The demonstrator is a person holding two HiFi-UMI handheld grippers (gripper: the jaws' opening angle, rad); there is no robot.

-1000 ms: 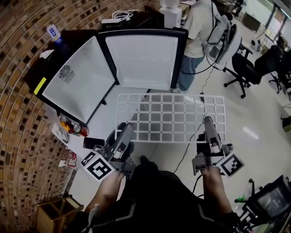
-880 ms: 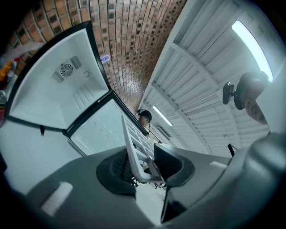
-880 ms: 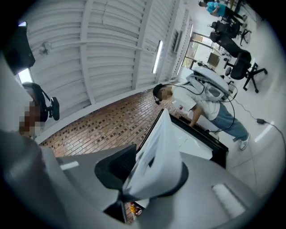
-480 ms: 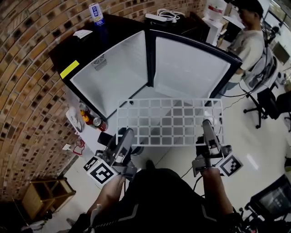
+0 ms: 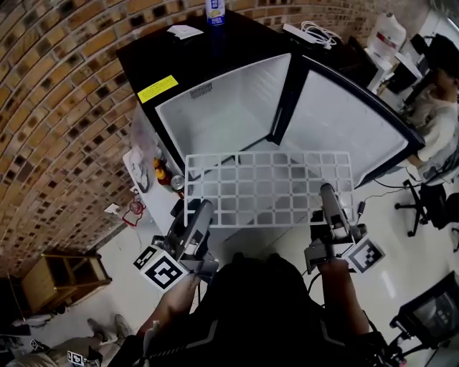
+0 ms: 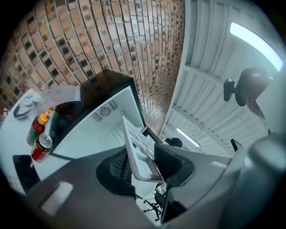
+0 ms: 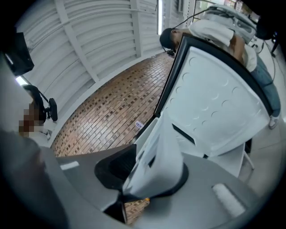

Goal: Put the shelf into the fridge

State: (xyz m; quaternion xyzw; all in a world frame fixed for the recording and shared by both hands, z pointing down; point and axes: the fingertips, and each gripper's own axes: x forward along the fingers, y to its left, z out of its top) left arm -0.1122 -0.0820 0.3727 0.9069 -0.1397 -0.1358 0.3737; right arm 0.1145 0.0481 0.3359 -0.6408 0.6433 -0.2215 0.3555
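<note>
**Figure. Shelf carried to the open fridge (head view, with both gripper views).**

One white wire shelf (image 5: 269, 188), a grid of square cells, is held roughly level in the air in front of the one black fridge (image 5: 179, 54). The fridge's single door (image 5: 344, 129) is swung open to the right. The near edge of the shelf is gripped at two places. The left gripper (image 5: 203, 208) is clamped on the left corner, with the frame pinched between both dark pads. The right gripper (image 5: 326, 190) is likewise closed on the right corner, where white plastic fills the gap between its jaws. The far edge of the shelf overlaps the bottom of the white compartment, but it cannot be told whether it has crossed the threshold.

One yellow label (image 5: 158, 88) is fixed on the fridge's top front edge; its print is too small to be read. On the fridge top are seen one bottle (image 5: 214, 8) with a blue-and-white label (illegible), one sheet of paper (image 5: 185, 31) and one white power strip (image 5: 296, 31). One round fan grille (image 6: 106, 112) is marked on the inner back wall. Left of the fridge stand one red can (image 6: 42, 146) and one yellow-capped red bottle (image 6: 38, 127), with no brand legible on either.
</note>
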